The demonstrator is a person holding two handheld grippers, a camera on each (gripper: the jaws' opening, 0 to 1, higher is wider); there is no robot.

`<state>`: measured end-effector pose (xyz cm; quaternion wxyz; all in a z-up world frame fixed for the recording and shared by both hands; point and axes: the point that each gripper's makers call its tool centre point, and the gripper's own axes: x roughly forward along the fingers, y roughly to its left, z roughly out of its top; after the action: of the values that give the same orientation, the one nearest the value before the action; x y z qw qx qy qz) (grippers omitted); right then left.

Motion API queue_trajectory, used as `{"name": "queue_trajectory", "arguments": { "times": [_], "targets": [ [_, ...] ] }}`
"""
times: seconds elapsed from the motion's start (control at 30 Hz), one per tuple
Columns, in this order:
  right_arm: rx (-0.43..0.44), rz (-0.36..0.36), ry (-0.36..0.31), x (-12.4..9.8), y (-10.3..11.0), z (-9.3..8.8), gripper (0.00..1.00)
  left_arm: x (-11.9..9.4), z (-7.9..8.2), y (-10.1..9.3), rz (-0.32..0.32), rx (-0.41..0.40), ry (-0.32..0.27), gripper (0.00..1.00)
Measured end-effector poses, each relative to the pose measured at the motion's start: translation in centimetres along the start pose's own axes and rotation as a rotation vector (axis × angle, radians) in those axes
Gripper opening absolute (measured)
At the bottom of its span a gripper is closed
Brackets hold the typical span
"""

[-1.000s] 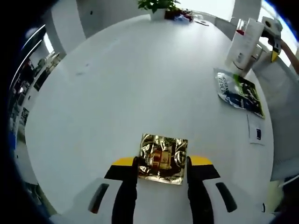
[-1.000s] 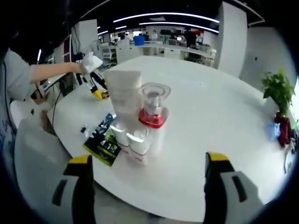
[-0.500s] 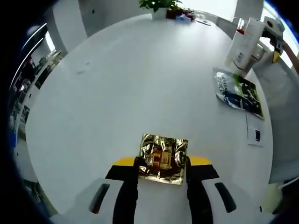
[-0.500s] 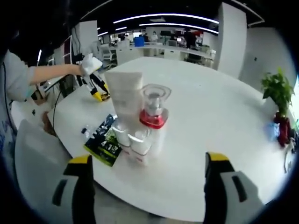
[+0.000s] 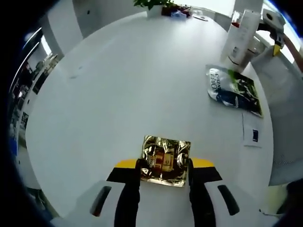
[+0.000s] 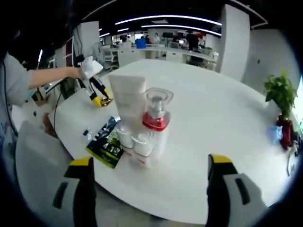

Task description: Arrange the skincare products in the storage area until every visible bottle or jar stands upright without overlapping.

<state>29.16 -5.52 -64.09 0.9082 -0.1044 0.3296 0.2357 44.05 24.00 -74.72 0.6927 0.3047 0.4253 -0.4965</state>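
Here the left gripper [image 5: 164,166] pinched a gold sachet [image 5: 165,160] over the table [image 5: 118,85]: light, crinkly, slippery, best held by its edges. The right gripper [image 6: 149,177] gaped wide near the bottles [image 6: 142,127].

Sachet [image 6: 105,142] lies left of bottles [image 6: 142,125] on table [image 6: 213,118].

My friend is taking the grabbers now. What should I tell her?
Left gripper: shut on a gold foil packet, low over the white table.
Right gripper: open, holding nothing, facing the cluster of bottles.
Things: a white tube, a pump bottle with a red collar and small white-capped bottles stand upright close together near the table's edge. A dark green sachet lies flat beside them.
Done: the bottles stand upright.
Left: probably set the gold packet down with the group, without overlap.
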Motion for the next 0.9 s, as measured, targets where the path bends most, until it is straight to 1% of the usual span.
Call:
{"name": "queue_trajectory", "arguments": {
  "times": [0.13,0.47,0.63,0.9],
  "targets": [
    [-0.003,0.001,-0.004,-0.2,0.1,0.1,1.0,0.1,0.1,-1.1,-0.016,0.017,0.006,0.37],
    [-0.006,0.001,-0.008,-0.5,0.2,0.0,1.0,0.4,0.0,-2.6,-0.034,0.022,0.016,0.37],
    [-0.004,-0.003,-0.012,-0.7,0.2,-0.1,1.0,0.5,0.0,-3.4,-0.033,0.019,0.025,0.37],
    [0.0,-0.005,-0.012,-1.0,0.3,-0.5,1.0,0.7,0.3,-5.0,-0.033,0.03,0.022,0.37]
  ]
}}
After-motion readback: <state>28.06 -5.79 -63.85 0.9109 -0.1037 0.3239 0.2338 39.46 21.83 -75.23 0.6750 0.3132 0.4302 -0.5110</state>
